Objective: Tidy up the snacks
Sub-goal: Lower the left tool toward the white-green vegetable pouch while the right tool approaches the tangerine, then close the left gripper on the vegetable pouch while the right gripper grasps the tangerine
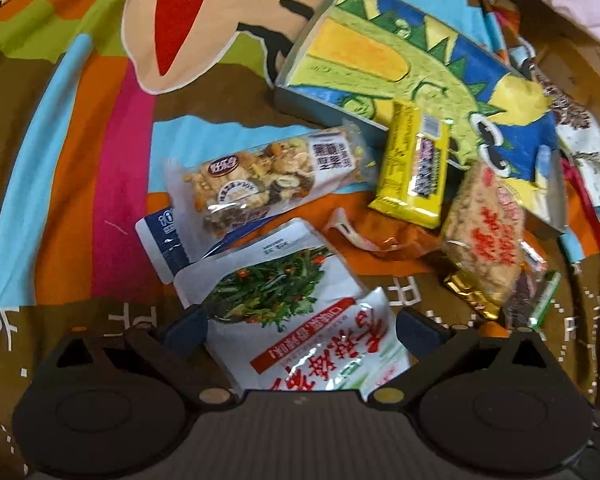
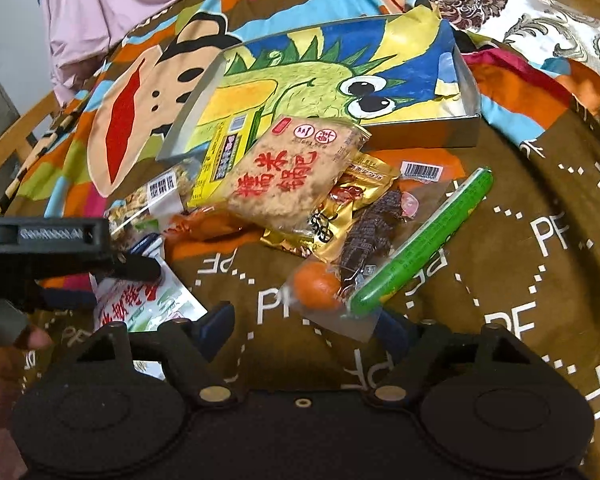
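The left hand-held gripper [image 1: 302, 328] stands wide around the white vegetable pouch [image 1: 296, 304]; its glossy film could slip out on closing. The right hand-held gripper [image 2: 306, 322], also wide and holding nothing, may snag the near clear bag [image 2: 352, 280] by the green stick [image 2: 424, 240].

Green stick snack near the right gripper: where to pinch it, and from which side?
Grip the green stick snack near its lower end, the part closest to the right gripper, coming in along the blanket. It is long, narrow and lies diagonally, so probably close the fingers across its width. The orange ball snack crowds its left side; the right side is free.
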`<state>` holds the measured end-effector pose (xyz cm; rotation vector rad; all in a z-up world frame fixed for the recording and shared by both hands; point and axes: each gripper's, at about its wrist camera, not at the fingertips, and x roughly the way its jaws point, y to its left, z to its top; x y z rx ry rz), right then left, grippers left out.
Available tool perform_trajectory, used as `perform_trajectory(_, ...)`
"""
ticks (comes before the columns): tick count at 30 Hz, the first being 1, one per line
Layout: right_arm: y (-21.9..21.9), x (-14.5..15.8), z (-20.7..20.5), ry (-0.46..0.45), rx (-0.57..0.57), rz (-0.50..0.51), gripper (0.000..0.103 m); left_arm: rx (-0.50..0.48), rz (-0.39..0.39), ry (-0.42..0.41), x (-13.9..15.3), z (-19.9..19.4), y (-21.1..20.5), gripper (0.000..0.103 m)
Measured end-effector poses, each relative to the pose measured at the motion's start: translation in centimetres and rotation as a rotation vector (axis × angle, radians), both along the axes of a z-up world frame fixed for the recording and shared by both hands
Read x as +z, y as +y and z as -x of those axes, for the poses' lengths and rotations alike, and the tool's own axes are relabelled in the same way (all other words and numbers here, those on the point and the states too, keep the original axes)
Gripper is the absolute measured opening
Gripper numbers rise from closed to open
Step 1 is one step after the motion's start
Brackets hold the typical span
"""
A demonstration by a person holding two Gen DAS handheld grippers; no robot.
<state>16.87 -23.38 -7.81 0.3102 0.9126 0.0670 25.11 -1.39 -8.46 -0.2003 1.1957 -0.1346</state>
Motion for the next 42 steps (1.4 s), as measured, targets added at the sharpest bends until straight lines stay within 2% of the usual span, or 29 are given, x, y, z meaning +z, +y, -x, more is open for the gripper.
perform_trajectory(3,0.0,0.0,0.0,-0.001,-0.006,-0.022,0.079,0.012,-0.006,0.016,-0.5,-0.4,-0.1,0.102)
perform_trajectory(10,0.7,-0.5,-0.3,-0.019,0.000,-0.002,0.080,0.023,0.000,0.007,-1.1,-0.9,-0.3,0.100)
perform_trajectory(12,0.6,-0.6,-0.6,-0.041,-0.001,-0.016,0.079,0.004,0.005,-0.013,-0.8,-0.5,-0.4,0.094)
perform_trajectory(15,0.7,-0.6,-1.0,-0.053,0.010,0.004,0.073,-0.014,0.019,-0.036,-0.2,0.2,-0.5,0.082)
perform_trajectory(18,0.7,-1.1,-1.2,-0.044,0.006,0.021,0.065,-0.035,0.020,-0.045,0.1,0.7,-0.3,0.080)
perform_trajectory(22,0.2,-1.4,-1.5,-0.063,-0.012,-0.026,0.064,-0.010,0.035,-0.029,0.3,1.0,0.5,0.080)
perform_trajectory(27,0.1,-1.7,-2.5,-0.075,-0.045,-0.098,0.065,0.068,0.125,0.008,-0.6,-0.3,1.6,0.099)
perform_trajectory(30,0.4,-1.7,-2.6,-0.070,-0.042,-0.082,0.065,0.077,0.122,0.013,-1.1,-0.8,1.6,0.100)
perform_trajectory(31,0.5,-1.8,-2.6,-0.067,-0.042,-0.075,0.062,0.068,0.110,0.011,-1.2,-0.9,1.4,0.100)
perform_trajectory(32,0.6,-1.8,-2.6,-0.068,-0.043,-0.070,0.056,0.059,0.098,0.008,-1.3,-0.9,1.3,0.099)
perform_trajectory(35,0.5,-1.8,-2.6,-0.057,-0.061,-0.045,0.039,0.027,0.066,-0.017,-1.2,-0.7,0.7,0.093)
perform_trajectory(39,0.4,-1.7,-2.4,-0.046,-0.063,-0.050,0.036,0.003,0.077,-0.046,-0.6,-0.4,0.3,0.080)
perform_trajectory(42,0.6,-1.6,-2.2,-0.041,-0.047,-0.049,0.036,0.001,0.080,-0.053,-0.3,0.0,0.5,0.075)
